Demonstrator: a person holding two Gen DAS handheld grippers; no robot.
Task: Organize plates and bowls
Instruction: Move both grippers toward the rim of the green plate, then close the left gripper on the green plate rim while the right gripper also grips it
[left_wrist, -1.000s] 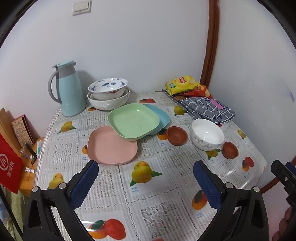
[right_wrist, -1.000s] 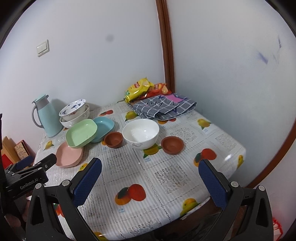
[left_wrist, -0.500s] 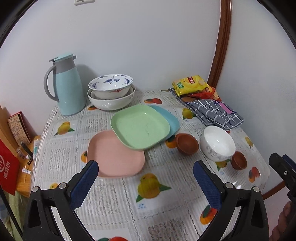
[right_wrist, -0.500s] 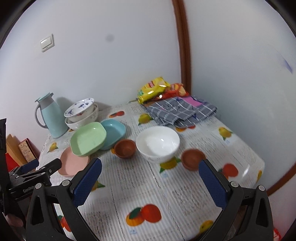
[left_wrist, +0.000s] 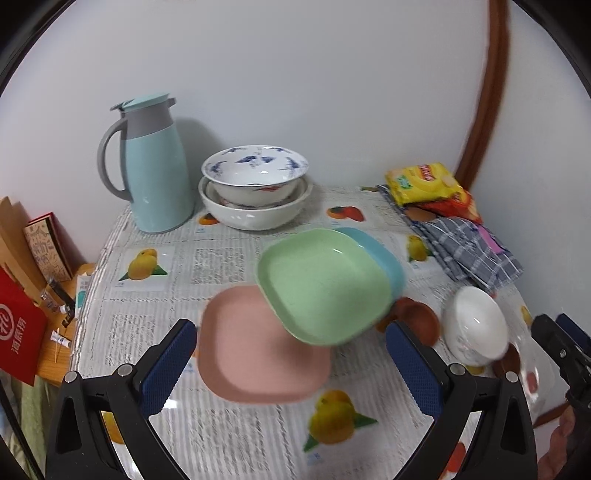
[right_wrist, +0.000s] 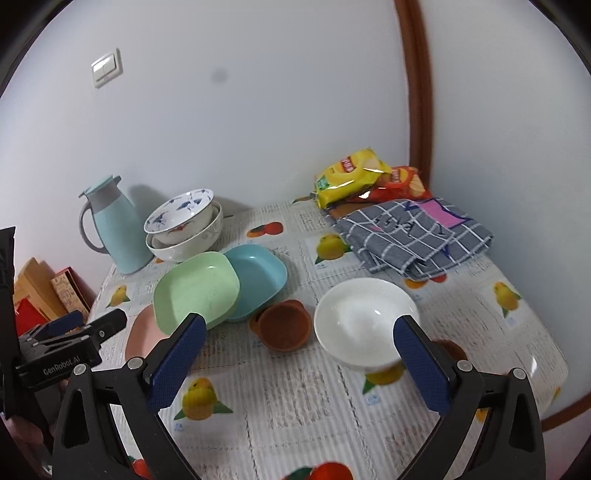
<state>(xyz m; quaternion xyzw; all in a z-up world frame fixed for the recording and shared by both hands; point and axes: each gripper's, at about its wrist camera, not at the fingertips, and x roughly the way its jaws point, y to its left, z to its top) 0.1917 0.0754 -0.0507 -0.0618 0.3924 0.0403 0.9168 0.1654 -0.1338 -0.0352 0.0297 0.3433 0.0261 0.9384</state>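
**A:** White walls meet at a brown corner trim behind your counter, which wears a fruit-print plastic cover. Why is the crockery scattered like that?

**B:** It isn't sorted yet. You have three square plastic plates overlapping mid-counter: the mint-green square plate lies tilted across the pale blue square plate on the far right and the pink square plate on the near left, so none of them nests properly.

**A:** And the bowls?

**B:** A blue-patterned white porcelain bowl already sits inside a larger white bowl at the far side, just beside the light-blue thermal jug. That looks like your stacking spot. The plain white round bowl and the small brown clay bowl stand loose on the right.

**A:** What are my tools doing?

**B:** Your left tool hangs over the near edge of the pink plate with its jaws wide apart, holding nothing. Your right tool is likewise spread and empty, framing the brown bowl and the white bowl.

**A:** Anything to mind?

**B:** Probably the green plate: propped on two others, it may slide if you pull the pink one first.
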